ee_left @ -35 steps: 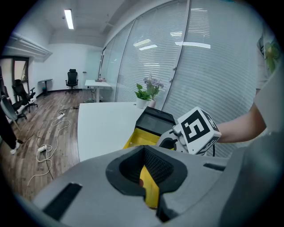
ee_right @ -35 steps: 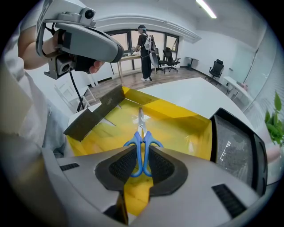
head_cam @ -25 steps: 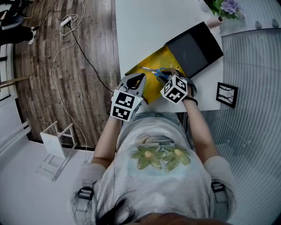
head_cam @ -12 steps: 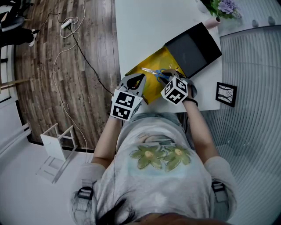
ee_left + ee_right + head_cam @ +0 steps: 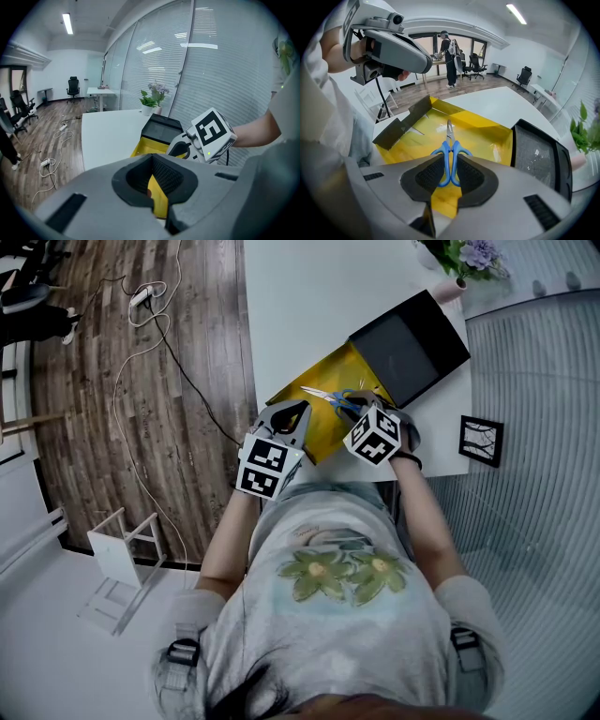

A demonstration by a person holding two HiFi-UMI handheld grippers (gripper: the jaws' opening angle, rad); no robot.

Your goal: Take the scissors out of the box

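Holding scissors (image 5: 449, 140) by blue handles, our right gripper (image 5: 449, 174) clamped tight, blades ahead of fingers over yellow box (image 5: 485, 123) floor, walls clear both sides, our left gripper (image 5: 151, 159) fingertips together, empty, box edge just ahead.

Scissors (image 5: 328, 397) in box (image 5: 315, 425); lid (image 5: 410, 343) behind, on table (image 5: 300, 306).

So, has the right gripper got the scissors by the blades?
No, the right gripper has its jaws around the blue handles of the scissors, whose blades point away over the box.
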